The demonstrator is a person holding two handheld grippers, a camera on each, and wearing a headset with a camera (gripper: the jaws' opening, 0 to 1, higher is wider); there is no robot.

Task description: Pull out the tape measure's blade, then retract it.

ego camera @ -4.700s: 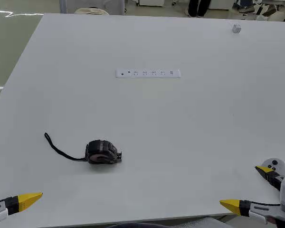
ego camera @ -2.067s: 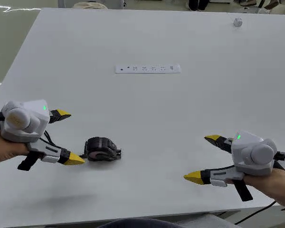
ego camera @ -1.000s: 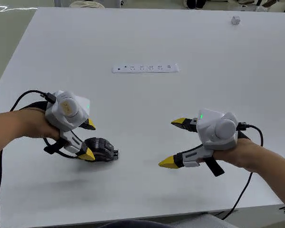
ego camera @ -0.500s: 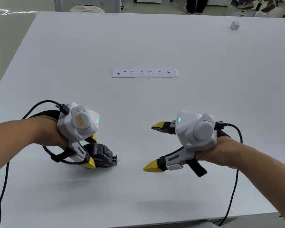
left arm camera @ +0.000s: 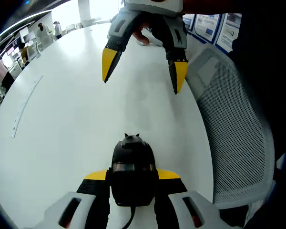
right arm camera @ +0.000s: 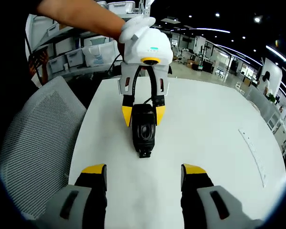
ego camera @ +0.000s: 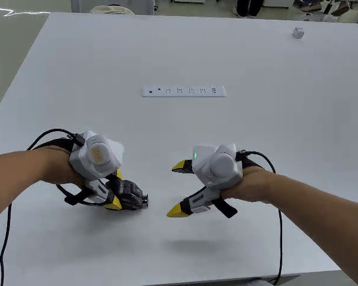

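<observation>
Tape measure [ego camera: 130, 195], partly hidden behind the clenching left tool [ego camera: 116, 189]; right tool [ego camera: 176, 188] hangs released.

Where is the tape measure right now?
In the head view, the tape measure sits lower left on the table, held by the left gripper, facing the right gripper.

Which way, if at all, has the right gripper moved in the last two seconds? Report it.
Yes. The right gripper moved left: from beyond the power strip's right end to below its middle, nearer the tape measure.
</observation>
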